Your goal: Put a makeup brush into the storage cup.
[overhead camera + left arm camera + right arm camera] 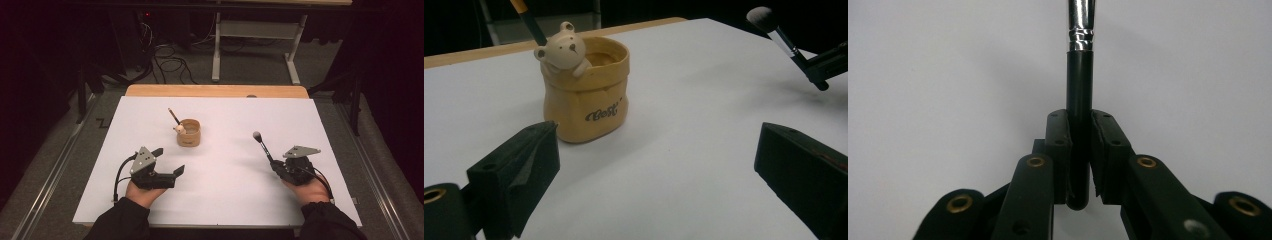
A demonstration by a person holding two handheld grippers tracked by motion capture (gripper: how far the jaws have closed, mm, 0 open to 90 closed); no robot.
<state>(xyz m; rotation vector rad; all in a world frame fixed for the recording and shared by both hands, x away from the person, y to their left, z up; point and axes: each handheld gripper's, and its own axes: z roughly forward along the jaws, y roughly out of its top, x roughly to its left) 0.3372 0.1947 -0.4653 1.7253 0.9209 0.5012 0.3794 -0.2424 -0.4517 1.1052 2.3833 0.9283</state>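
Note:
A tan, sack-shaped holder (189,133) (585,90) with a small bear figure on its rim stands on the white mat, left of the middle. One dark brush leans in it (173,116) (530,21). My right gripper (274,165) (1079,125) is shut on the black handle of a makeup brush (263,145) (1080,90) (780,37), whose pale bristle head points up and away toward the holder. My left gripper (169,161) (659,165) rests near the front left, jaws wide open, nothing between them, facing the holder.
The white mat (225,200) covers a wooden table (215,90). Beyond the far edge stand a white frame's legs (216,55) and loose cables (170,62) on the floor.

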